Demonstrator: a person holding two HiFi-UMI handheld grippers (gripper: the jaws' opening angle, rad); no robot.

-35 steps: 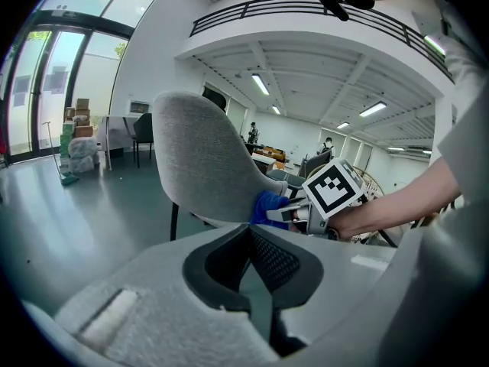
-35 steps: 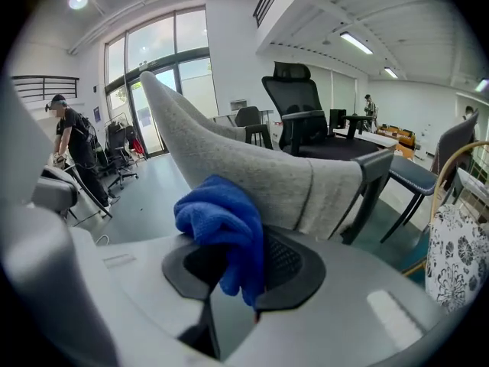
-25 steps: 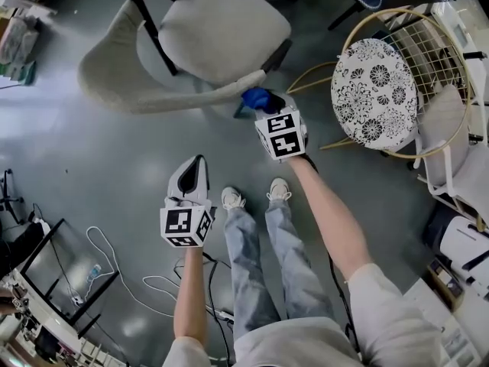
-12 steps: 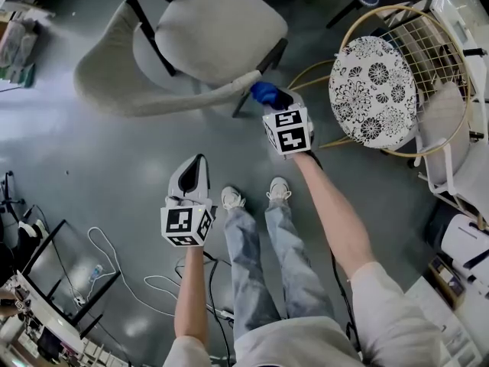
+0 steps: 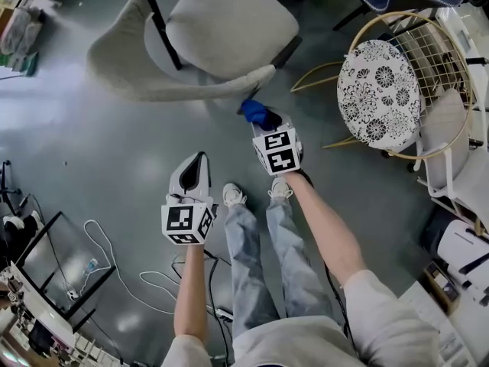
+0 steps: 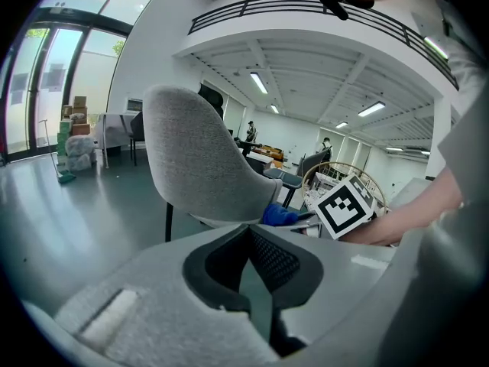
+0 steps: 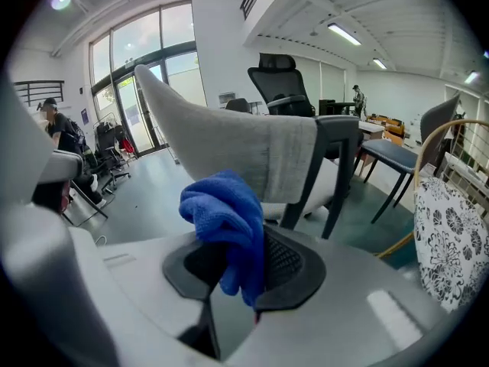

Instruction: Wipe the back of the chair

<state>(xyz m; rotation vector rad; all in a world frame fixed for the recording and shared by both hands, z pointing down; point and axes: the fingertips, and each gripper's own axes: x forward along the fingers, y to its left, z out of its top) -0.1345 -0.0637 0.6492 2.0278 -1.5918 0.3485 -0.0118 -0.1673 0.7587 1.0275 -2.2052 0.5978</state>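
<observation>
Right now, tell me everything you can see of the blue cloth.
The blue cloth is a small bunched rag of nubby, microfibre-looking fabric. It is pinched in the jaws of the right gripper, its bulk bulging past them and a fold hanging down. It sits close to the backrest edge of the grey chair; whether it touches cannot be told.

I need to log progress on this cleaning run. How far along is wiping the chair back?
Done: the blue cloth is clamped in the right gripper. In hand: the cloth is held up by the end of the grey chair back; whether they touch cannot be told. Remaining: the wiping itself cannot be judged, since the fabric shows no wiped patch either way. The left gripper is shut, empty and apart from the chair.
</observation>
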